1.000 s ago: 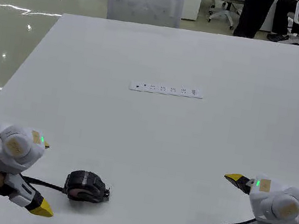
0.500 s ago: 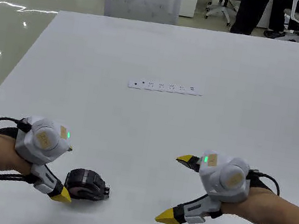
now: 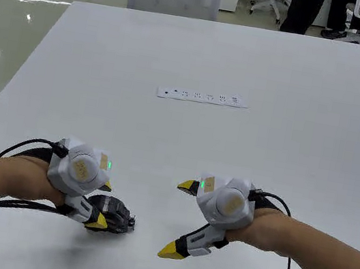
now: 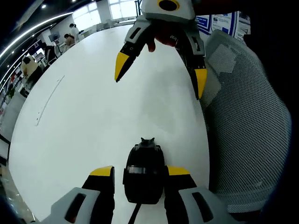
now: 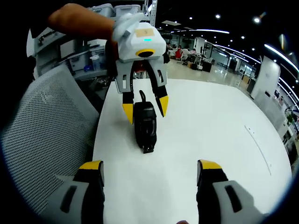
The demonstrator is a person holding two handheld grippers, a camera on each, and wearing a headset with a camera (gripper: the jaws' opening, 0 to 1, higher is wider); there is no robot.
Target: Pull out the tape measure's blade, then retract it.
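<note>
- Your left claw [image 4: 139, 171] straddles the tape measure [image 5: 145, 122], jaws spread just beside its case.
- Its long axis runs straight ahead; the blade tip [image 4: 147, 140] faces your right claw [image 5: 149, 166], which is spread wide and empty.

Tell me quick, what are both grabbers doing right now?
Left gripper: jaws either side of the tape measure; cannot tell if it grips.
Right gripper: open, holding nothing.
</note>
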